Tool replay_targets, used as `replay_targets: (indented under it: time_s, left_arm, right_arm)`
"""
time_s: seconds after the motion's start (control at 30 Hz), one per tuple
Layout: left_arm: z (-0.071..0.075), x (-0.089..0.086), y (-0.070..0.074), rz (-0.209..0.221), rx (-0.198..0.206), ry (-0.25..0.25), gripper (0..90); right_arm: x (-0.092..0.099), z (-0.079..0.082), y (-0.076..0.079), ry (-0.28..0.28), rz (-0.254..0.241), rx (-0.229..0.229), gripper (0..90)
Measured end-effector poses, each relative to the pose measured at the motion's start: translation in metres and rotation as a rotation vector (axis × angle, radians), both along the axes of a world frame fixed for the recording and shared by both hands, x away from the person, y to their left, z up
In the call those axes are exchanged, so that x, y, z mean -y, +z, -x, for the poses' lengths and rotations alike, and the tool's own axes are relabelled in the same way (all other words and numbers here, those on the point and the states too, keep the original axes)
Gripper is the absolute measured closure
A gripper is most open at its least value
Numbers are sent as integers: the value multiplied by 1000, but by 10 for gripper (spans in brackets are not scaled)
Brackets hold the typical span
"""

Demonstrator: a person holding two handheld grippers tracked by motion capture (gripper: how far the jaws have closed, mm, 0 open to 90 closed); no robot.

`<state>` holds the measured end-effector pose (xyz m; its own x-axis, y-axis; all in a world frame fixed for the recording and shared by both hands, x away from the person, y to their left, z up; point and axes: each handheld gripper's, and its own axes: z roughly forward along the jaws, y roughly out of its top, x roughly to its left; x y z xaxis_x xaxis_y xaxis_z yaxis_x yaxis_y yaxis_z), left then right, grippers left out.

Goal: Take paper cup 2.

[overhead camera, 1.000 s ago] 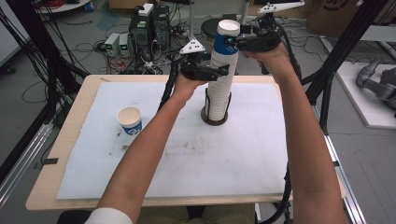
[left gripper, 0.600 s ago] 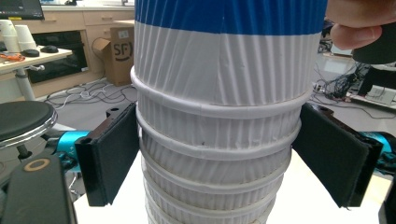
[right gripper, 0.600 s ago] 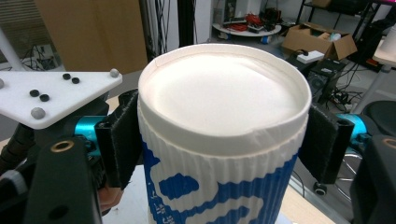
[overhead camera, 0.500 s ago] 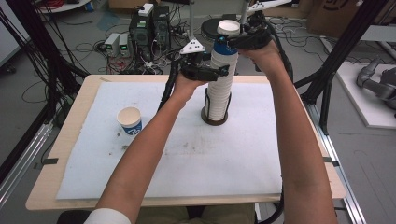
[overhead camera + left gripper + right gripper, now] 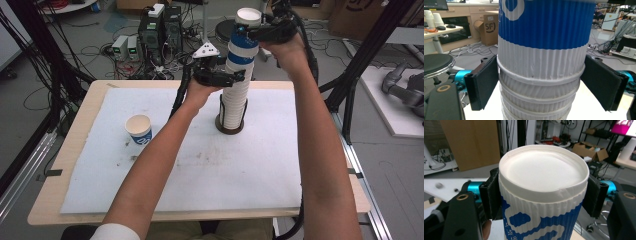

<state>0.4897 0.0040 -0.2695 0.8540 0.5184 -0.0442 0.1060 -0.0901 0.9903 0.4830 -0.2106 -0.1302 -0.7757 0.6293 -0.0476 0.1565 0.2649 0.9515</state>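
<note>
On the worktop, with wide bare room up front, we see the cup stack standing mid-rear. Our left hand-held gripper clamps its middle; our right hand-held gripper, jaws just closed, pinches the top cup. A box reads "SF".

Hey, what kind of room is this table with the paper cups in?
Most likely a robotics or electronics lab: tangled black cables cover the floor, black computer towers stand behind the wooden table, and brown cardboard boxes sit nearby.

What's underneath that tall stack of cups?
The stack stands in a dark ring-shaped holder on the white mat. The cups cover the holder's inside, so what lies beneath the lowest cup is hidden.
</note>
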Motion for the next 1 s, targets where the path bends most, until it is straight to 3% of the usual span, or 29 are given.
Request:
replay_targets:
  time_s: [0.37,0.53,0.77,1.0]
  left_arm:
    - [0,0,0,4,-1,0,156]
    - [0,0,0,3,-1,-1,156]
    - [0,0,0,1,-2,1,155]
    - [-1,0,0,6,-7,12,153]
  right_arm:
    - [18,17,24,-30,-75,90,288]
    - [30,25,33,-48,-73,118,288]
    - [46,39,30,-35,-53,110,288]
    - [62,60,16,-25,-13,100,288]
